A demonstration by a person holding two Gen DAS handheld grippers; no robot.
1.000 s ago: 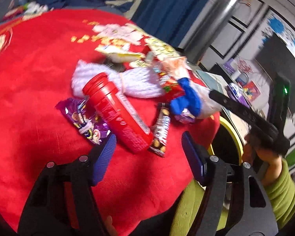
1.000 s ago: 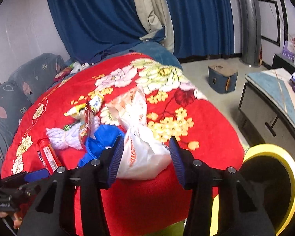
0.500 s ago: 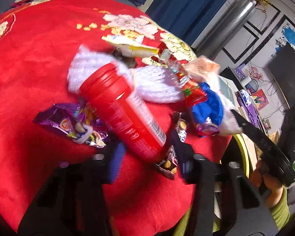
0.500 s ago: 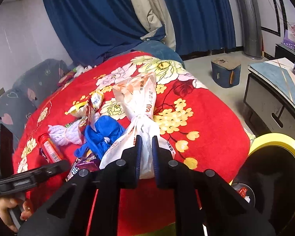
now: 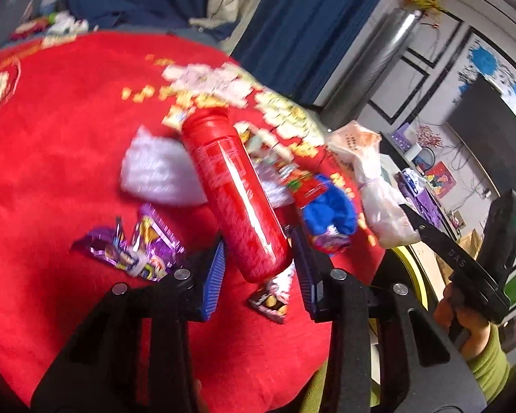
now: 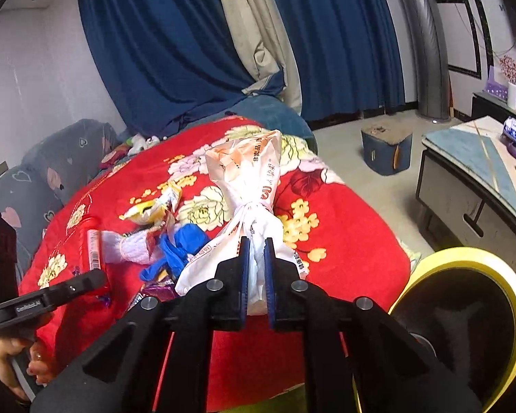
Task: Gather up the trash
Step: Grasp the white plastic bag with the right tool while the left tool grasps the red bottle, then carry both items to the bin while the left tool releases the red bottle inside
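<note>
Both grippers are now gripping where a second ago both gaped — left gripper (image 5: 258, 261) is closing on the lifted red tube (image 5: 235, 196), right gripper (image 6: 256, 275) is clamping the white bag (image 6: 254, 203) beside the yellow-rimmed bin (image 6: 464, 313).

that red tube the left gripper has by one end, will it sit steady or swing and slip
The red tube looks rigid and glossy, so it may slip. The left gripper, its jaws closing, holds only the tube's near end, so it will probably pivot. It is round, so likely to roll if dropped on the blanket.
</note>
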